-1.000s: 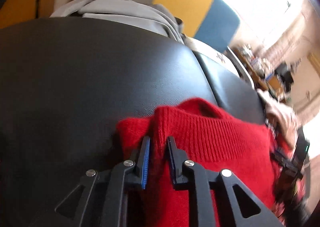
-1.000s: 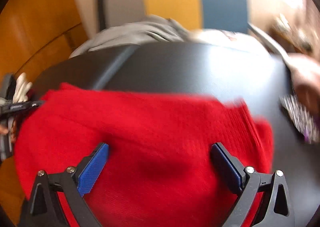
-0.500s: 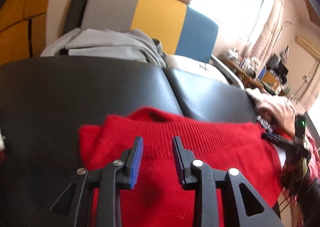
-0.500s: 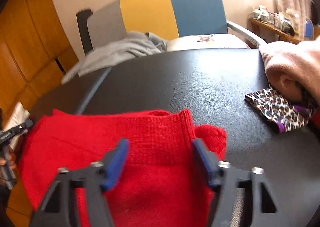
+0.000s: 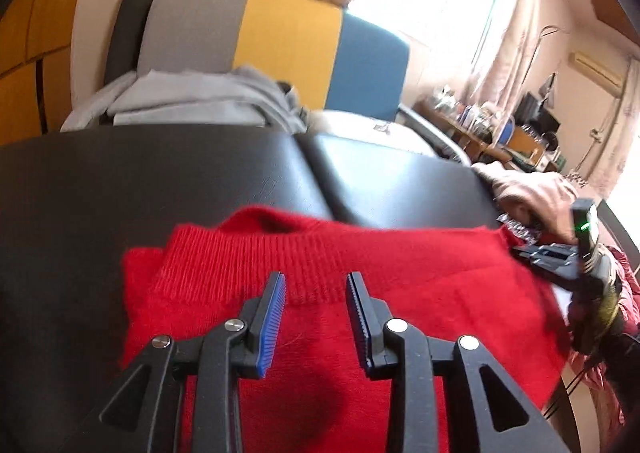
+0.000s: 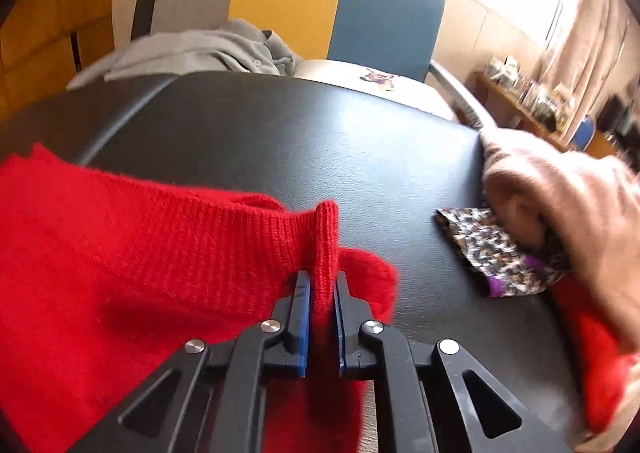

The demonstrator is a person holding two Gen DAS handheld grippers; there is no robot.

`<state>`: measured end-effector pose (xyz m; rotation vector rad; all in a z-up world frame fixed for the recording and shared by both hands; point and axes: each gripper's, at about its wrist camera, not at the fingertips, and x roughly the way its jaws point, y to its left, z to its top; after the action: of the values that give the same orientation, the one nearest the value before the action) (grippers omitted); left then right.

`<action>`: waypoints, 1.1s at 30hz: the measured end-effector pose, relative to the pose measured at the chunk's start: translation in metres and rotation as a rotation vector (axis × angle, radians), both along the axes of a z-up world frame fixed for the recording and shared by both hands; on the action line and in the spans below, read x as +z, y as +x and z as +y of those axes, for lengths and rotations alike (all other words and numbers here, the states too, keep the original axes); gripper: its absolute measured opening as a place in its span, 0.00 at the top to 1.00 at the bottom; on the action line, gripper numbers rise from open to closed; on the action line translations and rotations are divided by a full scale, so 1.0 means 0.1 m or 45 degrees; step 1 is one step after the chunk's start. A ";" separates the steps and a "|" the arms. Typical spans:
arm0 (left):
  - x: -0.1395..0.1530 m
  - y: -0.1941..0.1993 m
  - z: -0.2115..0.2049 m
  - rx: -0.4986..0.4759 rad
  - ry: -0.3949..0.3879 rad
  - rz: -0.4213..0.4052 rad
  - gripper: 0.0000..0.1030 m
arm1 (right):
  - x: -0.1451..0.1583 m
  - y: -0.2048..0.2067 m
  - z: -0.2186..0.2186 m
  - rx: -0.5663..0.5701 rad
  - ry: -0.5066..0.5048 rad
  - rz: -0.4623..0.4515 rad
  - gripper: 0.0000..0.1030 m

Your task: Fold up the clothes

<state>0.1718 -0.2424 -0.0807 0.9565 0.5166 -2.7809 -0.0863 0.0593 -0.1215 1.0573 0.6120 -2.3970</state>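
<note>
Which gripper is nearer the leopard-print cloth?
Right. The right gripper, shut on the red sweater's ribbed edge, sits just left of the leopard-print cloth; the left gripper is at the sweater's far end.

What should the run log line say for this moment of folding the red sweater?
step: fold clothes | right gripper: shut on red sweater ribbed edge | left gripper: jaws opening over sweater, nothing between them | surface: black table

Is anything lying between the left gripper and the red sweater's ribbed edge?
Nothing visible. The left gripper, jaws opening, hangs right over the ribbed band of the red sweater with only air between. The right gripper already pinches the sweater's corner.
</note>
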 end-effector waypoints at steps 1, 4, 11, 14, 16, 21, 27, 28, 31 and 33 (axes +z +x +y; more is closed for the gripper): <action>-0.02 -0.02 0.01 -0.012 -0.005 -0.009 0.67 | -0.05 0.00 0.04 -0.036 0.022 0.023 0.90; -0.34 -0.15 -0.05 -0.006 0.047 -0.127 0.64 | -0.13 -0.01 0.17 -0.159 0.066 0.075 0.90; -0.41 -0.12 -0.16 0.021 0.180 -0.086 0.64 | 0.03 -0.04 0.11 -0.153 0.148 0.075 0.78; -0.32 0.00 -0.17 0.015 0.211 -0.080 0.65 | 0.38 0.18 -0.04 -0.087 0.111 0.182 0.64; -0.25 0.18 -0.23 0.034 0.263 -0.037 0.64 | 0.64 0.40 -0.21 0.059 -0.025 0.233 0.28; -0.18 0.65 -0.69 0.215 0.337 0.007 0.47 | 0.58 0.61 -0.62 0.312 -0.189 0.086 0.11; -0.45 0.54 -1.00 0.153 0.577 -0.133 0.40 | 0.03 0.34 -0.64 0.267 -0.385 -0.192 0.06; -0.49 0.49 -1.03 0.130 0.611 -0.145 0.40 | 0.03 0.30 -0.59 0.265 -0.429 -0.228 0.04; -0.56 0.28 -1.07 0.058 0.682 -0.140 0.40 | 0.00 0.27 -0.57 0.282 -0.469 -0.264 0.00; -0.59 0.14 -1.08 0.010 0.720 -0.126 0.41 | -0.01 0.30 -0.60 0.287 -0.439 -0.248 0.00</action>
<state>0.1854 -0.3507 -0.1397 1.1725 1.3274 -2.6007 -0.0562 -0.0007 -0.1226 0.9960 0.2245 -2.0772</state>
